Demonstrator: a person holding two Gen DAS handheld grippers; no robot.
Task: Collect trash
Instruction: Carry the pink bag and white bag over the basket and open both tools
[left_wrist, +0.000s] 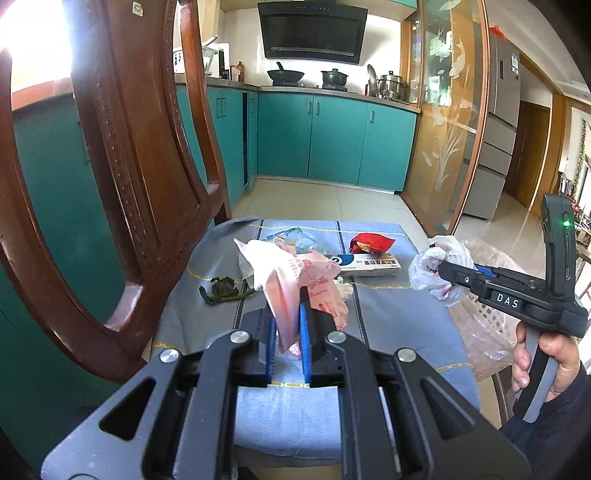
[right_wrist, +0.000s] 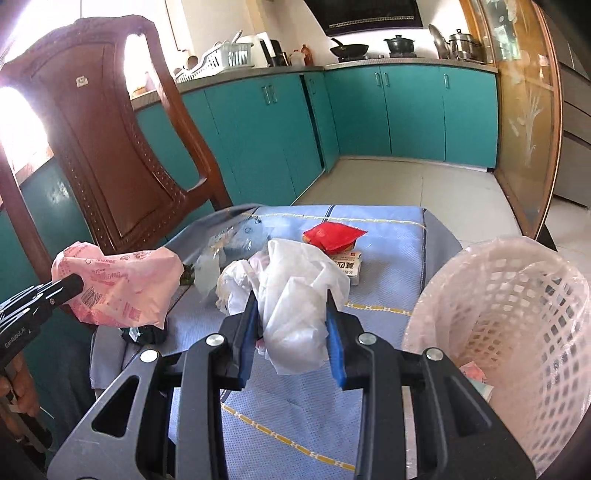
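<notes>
Partly, the white bag (right_wrist: 295, 295) hides the box (right_wrist: 347, 264) behind it.

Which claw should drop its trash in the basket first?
Probably the right claw. It grips the white bag, and the lined basket stands just beside it on its right. The left claw, holding the pink bag, is farther across the table.
</notes>
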